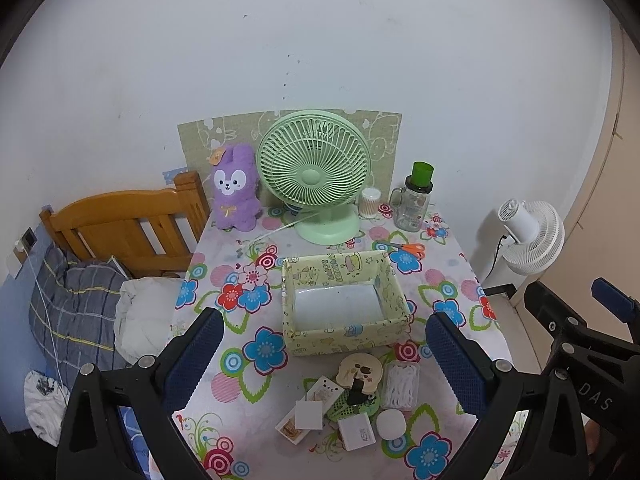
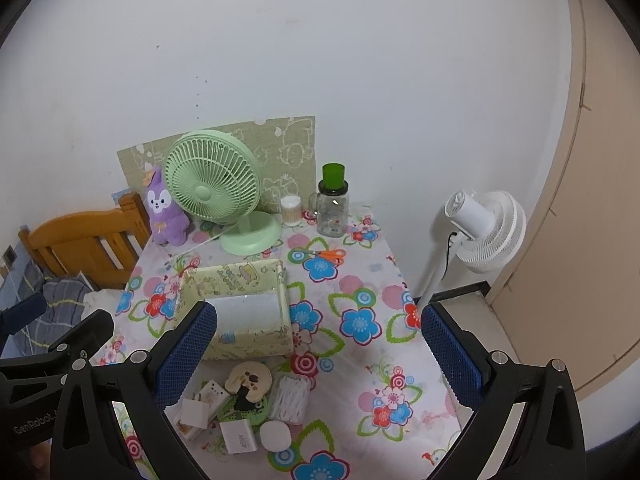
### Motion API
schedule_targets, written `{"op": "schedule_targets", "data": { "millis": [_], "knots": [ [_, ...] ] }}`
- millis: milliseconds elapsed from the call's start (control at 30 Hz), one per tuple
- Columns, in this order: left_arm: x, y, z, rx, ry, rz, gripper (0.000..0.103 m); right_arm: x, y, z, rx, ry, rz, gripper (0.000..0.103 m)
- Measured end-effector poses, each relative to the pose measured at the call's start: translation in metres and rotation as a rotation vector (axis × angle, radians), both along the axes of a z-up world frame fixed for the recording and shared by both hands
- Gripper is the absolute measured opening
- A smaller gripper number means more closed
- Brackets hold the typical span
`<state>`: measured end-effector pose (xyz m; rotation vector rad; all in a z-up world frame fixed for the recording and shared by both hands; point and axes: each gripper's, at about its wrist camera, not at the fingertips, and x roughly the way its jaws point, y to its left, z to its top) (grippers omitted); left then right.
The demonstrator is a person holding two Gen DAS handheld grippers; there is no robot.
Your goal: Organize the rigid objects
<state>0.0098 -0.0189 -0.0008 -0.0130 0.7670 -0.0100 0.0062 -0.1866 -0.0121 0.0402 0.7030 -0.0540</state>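
Left tool [image 1: 324, 364] and right tool [image 2: 320, 356] both gape wide — small clutter [image 1: 356, 400] before the yellow box [image 1: 344, 304].

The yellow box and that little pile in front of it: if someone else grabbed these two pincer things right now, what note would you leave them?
Left gripper: open, holding nothing, above the near table edge.
Right gripper: open, holding nothing, beside it.
The yellow box sits mid-table and looks empty.
The pile lies in front of the box: cotton swab case, round white puck, white charger, white cube, beige round item, green mesh piece.
Orange scissors lie behind the box, near the green fan.
Done: nothing boxed yet.
Left: probably move the pile pieces into the box one by one.
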Motion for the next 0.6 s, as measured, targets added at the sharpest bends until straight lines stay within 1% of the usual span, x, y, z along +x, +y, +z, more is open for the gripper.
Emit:
{"op": "schedule_targets", "data": {
  "millis": [200, 367, 600],
  "knots": [
    [0.005, 0.005, 0.000, -0.003, 0.003, 0.008, 0.102, 0.009, 0.003, 0.001, 0.001, 0.009, 0.008, 0.103],
    [0.008, 0.007, -0.001, -0.006, 0.003, 0.014, 0.102, 0.011, 0.007, 0.001, -0.015, -0.007, 0.011, 0.103],
    [0.009, 0.012, -0.001, -0.019, 0.000, 0.021, 0.102, 0.014, 0.011, 0.003, -0.013, -0.012, 0.017, 0.103]
  ]
}}
